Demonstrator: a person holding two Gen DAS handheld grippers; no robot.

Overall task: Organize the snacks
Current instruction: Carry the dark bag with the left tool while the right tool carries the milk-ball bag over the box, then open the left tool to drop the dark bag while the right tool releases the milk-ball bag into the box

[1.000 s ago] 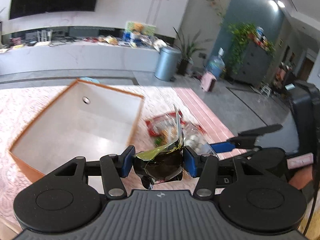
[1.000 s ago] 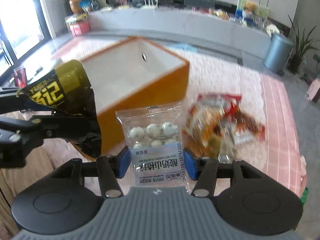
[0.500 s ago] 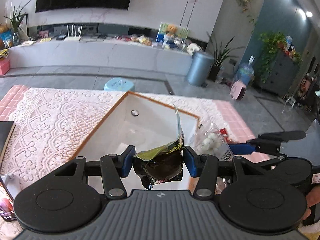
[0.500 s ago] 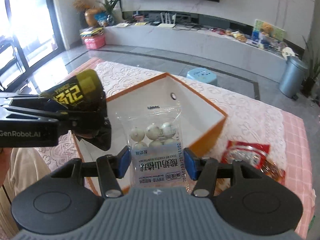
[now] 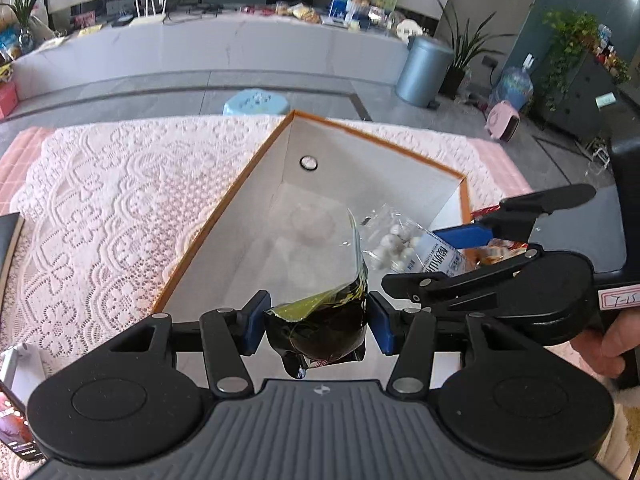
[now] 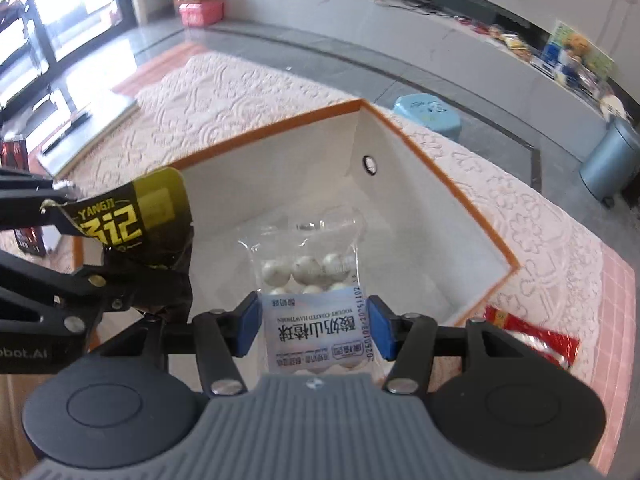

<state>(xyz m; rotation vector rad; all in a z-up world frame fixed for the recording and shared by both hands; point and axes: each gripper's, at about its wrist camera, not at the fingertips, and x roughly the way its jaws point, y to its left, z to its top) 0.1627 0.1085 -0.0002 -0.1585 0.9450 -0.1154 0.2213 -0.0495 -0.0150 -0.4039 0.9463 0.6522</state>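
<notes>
An open orange box (image 5: 224, 216) with a white inside sits on the lace tablecloth; its far wall (image 6: 404, 184) has a round hole. My left gripper (image 5: 316, 322) is shut on a black and gold snack packet (image 5: 320, 328), hanging over the box's near end. My right gripper (image 6: 314, 326) is shut on a clear bag of white yogurt-coated balls (image 6: 308, 276), also above the box interior. In the right wrist view the black packet (image 6: 136, 224) shows at left. In the left wrist view the clear bag (image 5: 404, 244) shows at right.
Red snack packets (image 6: 532, 344) lie on the cloth right of the box. A phone (image 5: 16, 432) and a book (image 6: 88, 120) rest toward the table's left. A person's fingers (image 5: 608, 344) hold the right gripper. A blue stool (image 5: 256, 102) and a grey bin (image 5: 426, 70) stand beyond the table.
Both grippers have carried their packets from beside the snack pile leftward and over the open box. The box now fills the centre of both views.
</notes>
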